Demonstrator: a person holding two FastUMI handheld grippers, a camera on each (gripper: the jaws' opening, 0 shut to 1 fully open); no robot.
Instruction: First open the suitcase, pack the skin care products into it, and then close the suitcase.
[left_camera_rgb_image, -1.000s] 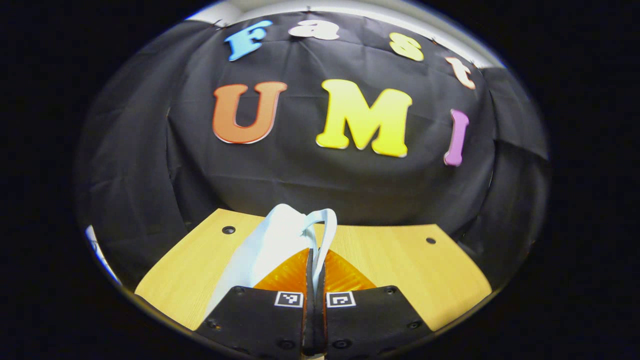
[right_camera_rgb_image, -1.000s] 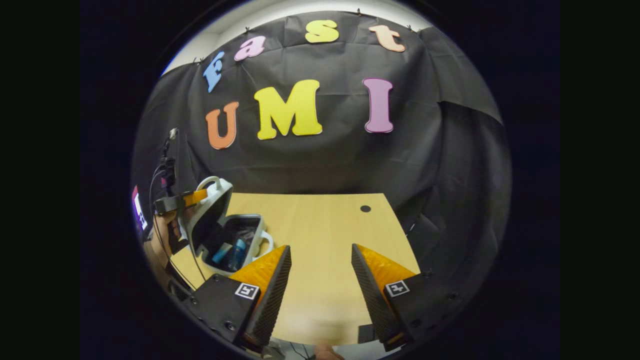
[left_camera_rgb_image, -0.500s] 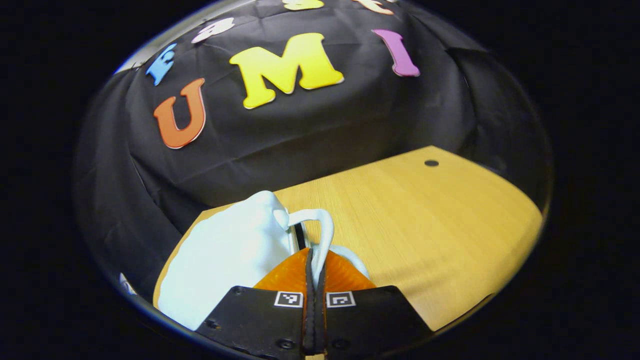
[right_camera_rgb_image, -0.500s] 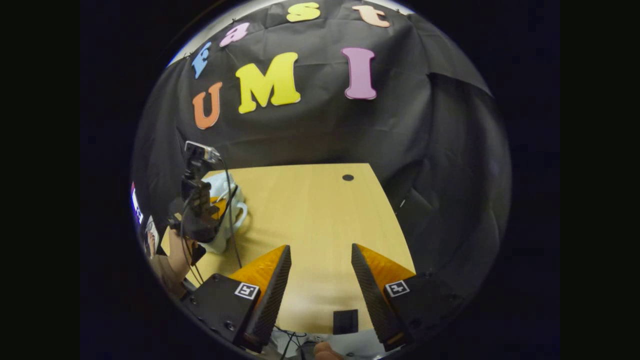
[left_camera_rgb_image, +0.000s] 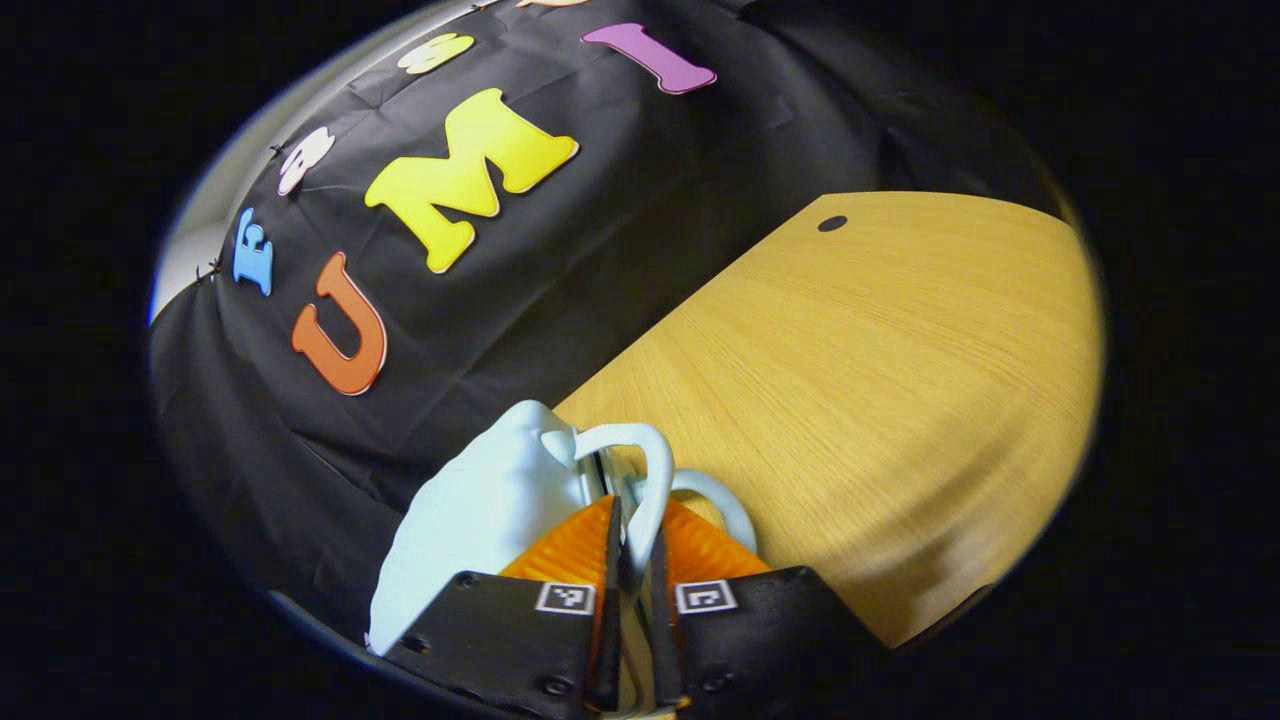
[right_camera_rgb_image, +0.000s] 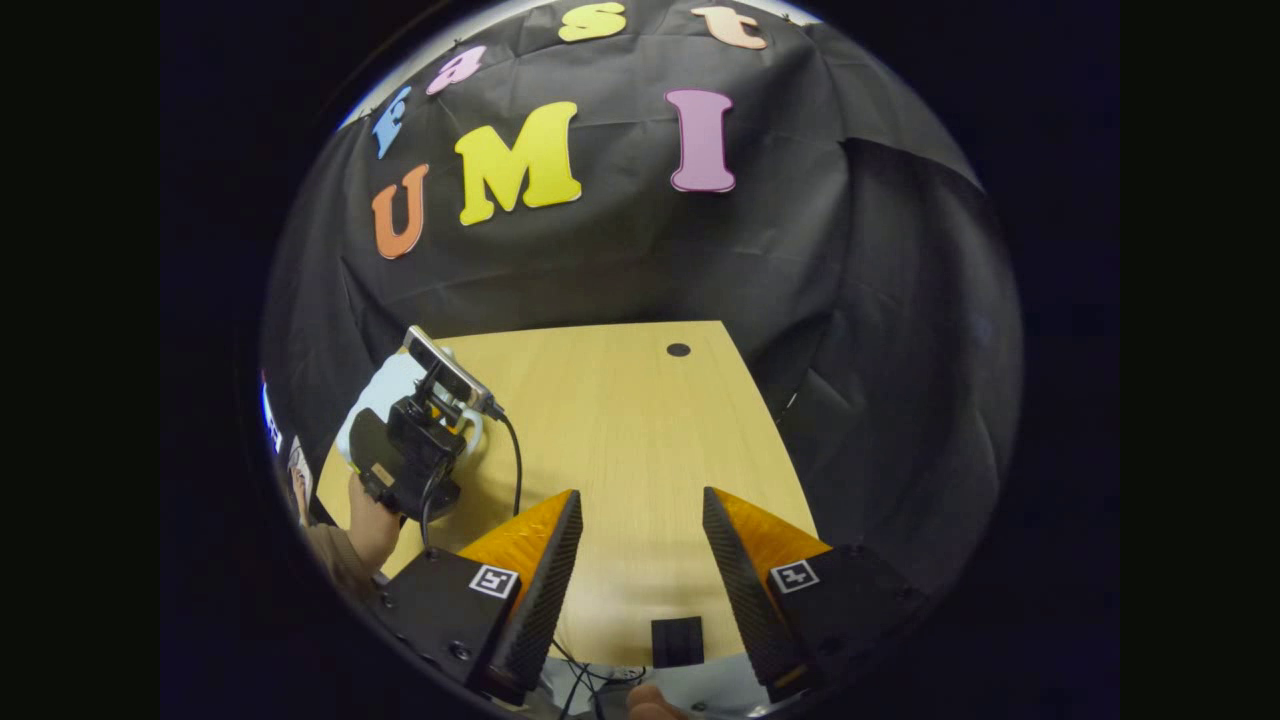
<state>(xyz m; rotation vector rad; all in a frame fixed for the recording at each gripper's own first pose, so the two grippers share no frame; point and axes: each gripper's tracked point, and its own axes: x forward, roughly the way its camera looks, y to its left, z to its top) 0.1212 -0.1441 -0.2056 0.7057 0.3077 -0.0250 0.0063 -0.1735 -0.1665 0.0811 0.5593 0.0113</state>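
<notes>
Hiding the suitcase (right_camera_rgb_image: 385, 392) seam, left gripper (right_camera_rgb_image: 440, 405).

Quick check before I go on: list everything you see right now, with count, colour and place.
suitcase: one, pale blue-white, at the table's near left corner, lid down.
handles: two, pale loops side by side at the suitcase's edge; the left gripper pinches one.
table: one, light wood, with a dark round hole near its far edge.
cables: dark, one running from the left gripper over the table, more at the table's near edge.
black block: one, at the table's near edge.
left gripper: shut on a handle.
hand: one, holding the left gripper, at the table's left.
right gripper: open, over bare table, holding nothing.
</notes>
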